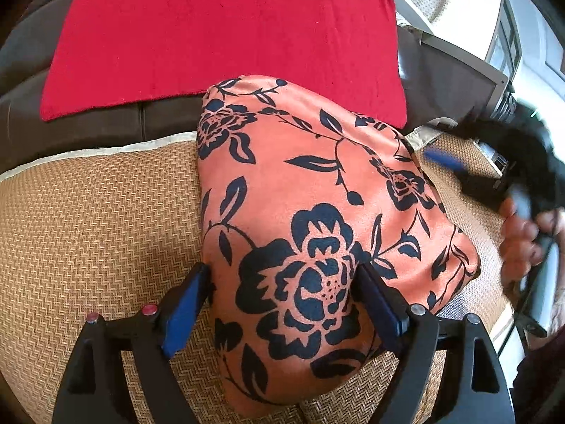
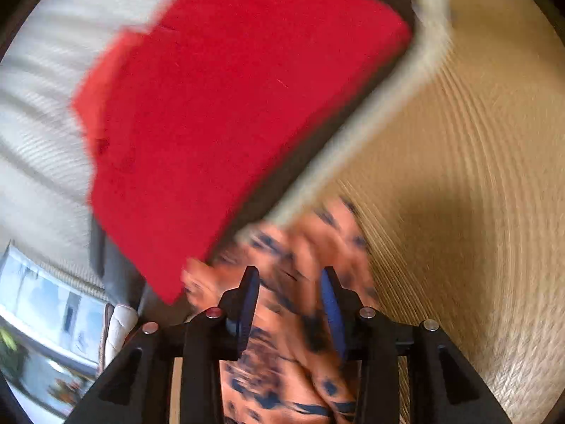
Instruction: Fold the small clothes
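Observation:
An orange cloth with a dark blue flower print (image 1: 317,219) lies folded on the woven tan mat (image 1: 91,219). My left gripper (image 1: 282,275) is open, its blue pads on either side of the cloth's near end, just above it. My right gripper (image 2: 289,282) is open over the same orange cloth (image 2: 282,360); that view is blurred by motion. The right gripper and the hand holding it (image 1: 522,233) show at the right edge of the left wrist view.
A flat red cloth (image 1: 226,35) lies beyond the orange one on a dark brown leather seat (image 1: 88,123); it also shows in the right wrist view (image 2: 226,106). The mat has a pale border (image 2: 381,106). A white patterned fabric (image 2: 39,113) and a window are behind.

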The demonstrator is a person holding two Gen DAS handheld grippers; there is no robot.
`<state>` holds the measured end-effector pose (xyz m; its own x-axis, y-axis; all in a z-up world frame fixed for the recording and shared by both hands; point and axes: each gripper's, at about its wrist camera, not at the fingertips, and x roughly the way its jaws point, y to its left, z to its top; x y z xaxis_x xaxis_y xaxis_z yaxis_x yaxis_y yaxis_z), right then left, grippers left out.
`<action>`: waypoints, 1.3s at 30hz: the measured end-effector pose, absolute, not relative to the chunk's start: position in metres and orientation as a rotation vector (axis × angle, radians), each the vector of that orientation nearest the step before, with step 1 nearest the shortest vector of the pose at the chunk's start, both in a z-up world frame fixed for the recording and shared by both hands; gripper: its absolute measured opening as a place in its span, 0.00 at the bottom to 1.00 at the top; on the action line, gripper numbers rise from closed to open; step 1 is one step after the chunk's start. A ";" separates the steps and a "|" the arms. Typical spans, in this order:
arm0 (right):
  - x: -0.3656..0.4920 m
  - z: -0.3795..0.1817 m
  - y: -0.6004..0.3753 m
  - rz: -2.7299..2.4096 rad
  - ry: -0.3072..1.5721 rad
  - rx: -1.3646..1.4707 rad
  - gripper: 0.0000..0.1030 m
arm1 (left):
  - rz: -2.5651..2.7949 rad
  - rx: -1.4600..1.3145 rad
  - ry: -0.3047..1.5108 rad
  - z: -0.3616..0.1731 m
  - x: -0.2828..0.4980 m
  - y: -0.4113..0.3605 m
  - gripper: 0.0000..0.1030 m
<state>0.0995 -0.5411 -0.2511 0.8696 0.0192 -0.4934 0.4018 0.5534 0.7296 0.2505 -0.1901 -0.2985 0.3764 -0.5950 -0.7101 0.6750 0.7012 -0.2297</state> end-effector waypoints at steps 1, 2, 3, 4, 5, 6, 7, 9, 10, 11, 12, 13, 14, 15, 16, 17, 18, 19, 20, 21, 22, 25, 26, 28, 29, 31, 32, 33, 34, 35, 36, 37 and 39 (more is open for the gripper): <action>0.101 -0.243 -0.537 -0.222 0.466 0.936 0.39 | -0.814 0.103 0.863 -0.298 0.250 -0.191 0.82; 0.106 -0.232 -0.528 -0.186 0.457 0.892 0.38 | -0.814 0.105 0.862 -0.298 0.249 -0.192 0.82; 0.114 -0.228 -0.521 -0.154 0.471 0.864 0.36 | -0.814 0.107 0.861 -0.297 0.248 -0.192 0.82; 0.121 -0.228 -0.516 -0.133 0.493 0.843 0.35 | -0.815 0.110 0.860 -0.297 0.247 -0.192 0.82; 0.133 -0.232 -0.510 -0.129 0.539 0.821 0.34 | -0.818 0.113 0.858 -0.297 0.245 -0.191 0.82; 0.141 -0.238 -0.507 -0.134 0.576 0.813 0.34 | -0.820 0.117 0.857 -0.296 0.243 -0.191 0.82; 0.157 -0.254 -0.506 -0.151 0.670 0.816 0.34 | -0.823 0.123 0.858 -0.296 0.243 -0.191 0.83; 0.171 -0.282 -0.513 -0.211 0.776 0.865 0.26 | -0.826 0.131 0.869 -0.297 0.240 -0.190 0.83; 0.173 -0.293 -0.520 -0.218 0.784 0.907 0.17 | -0.826 0.137 0.878 -0.299 0.239 -0.190 0.83; 0.177 -0.292 -0.521 -0.217 0.778 0.921 0.14 | -0.830 0.137 0.884 -0.301 0.238 -0.189 0.84; 0.178 -0.293 -0.526 -0.215 0.780 0.953 0.13 | -0.835 0.132 0.895 -0.303 0.238 -0.188 0.84; 0.178 -0.294 -0.527 -0.213 0.782 0.981 0.13 | -0.839 0.122 0.904 -0.304 0.239 -0.187 0.84; 0.181 -0.294 -0.529 -0.214 0.783 0.992 0.13 | -0.842 0.110 0.915 -0.304 0.240 -0.185 0.84; 0.178 -0.289 -0.529 -0.216 0.771 0.999 0.14 | -0.843 0.098 0.920 -0.303 0.240 -0.182 0.83; 0.171 -0.280 -0.533 -0.213 0.748 0.987 0.16 | -0.847 0.086 0.908 -0.300 0.239 -0.179 0.83; 0.156 -0.273 -0.548 -0.201 0.730 0.967 0.19 | -0.853 0.081 0.878 -0.293 0.237 -0.175 0.83; 0.157 -0.261 -0.544 -0.172 0.717 0.921 0.19 | -0.860 0.075 0.831 -0.285 0.235 -0.170 0.83; 0.161 -0.251 -0.540 -0.133 0.715 0.880 0.19 | -0.863 0.069 0.795 -0.279 0.233 -0.167 0.83; 0.165 -0.243 -0.536 -0.108 0.716 0.852 0.19 | -0.861 0.061 0.764 -0.273 0.232 -0.163 0.83; 0.174 -0.233 -0.532 -0.073 0.720 0.816 0.19 | -0.857 0.046 0.739 -0.268 0.232 -0.159 0.83; 0.182 -0.229 -0.530 -0.046 0.724 0.803 0.19 | -0.851 0.029 0.728 -0.265 0.235 -0.156 0.83; 0.212 -0.229 -0.520 0.050 0.813 0.775 0.19 | -0.808 0.078 0.756 -0.274 0.245 -0.162 0.83; 0.225 -0.232 -0.517 0.071 0.852 0.769 0.19 | -0.792 0.109 0.771 -0.280 0.248 -0.167 0.83; 0.255 -0.249 -0.508 0.083 0.929 0.754 0.19 | -0.787 0.132 0.816 -0.292 0.252 -0.176 0.83; 0.272 -0.262 -0.509 0.062 0.973 0.751 0.19 | -0.789 0.123 0.830 -0.295 0.254 -0.177 0.83; 0.289 -0.289 -0.518 0.021 1.030 0.758 0.17 | -0.792 0.106 0.841 -0.297 0.258 -0.179 0.83; 0.298 -0.305 -0.520 -0.005 1.078 0.766 0.15 | -0.789 0.111 0.841 -0.298 0.259 -0.179 0.83; 0.304 -0.317 -0.524 -0.014 1.088 0.787 0.14 | -0.792 0.116 0.845 -0.299 0.259 -0.180 0.84; 0.305 -0.317 -0.526 -0.012 1.066 0.796 0.14 | -0.794 0.115 0.849 -0.299 0.260 -0.181 0.84; 0.307 -0.313 -0.526 -0.009 1.057 0.798 0.14 | -0.798 0.111 0.855 -0.298 0.261 -0.182 0.84; 0.303 -0.307 -0.528 0.003 1.030 0.814 0.15 | -0.802 0.103 0.860 -0.297 0.262 -0.181 0.84; 0.294 -0.299 -0.531 0.024 0.982 0.840 0.19 | -0.803 0.098 0.858 -0.296 0.262 -0.179 0.84; 0.263 -0.277 -0.539 0.028 0.895 0.850 0.19 | -0.797 0.089 0.828 -0.288 0.259 -0.173 0.83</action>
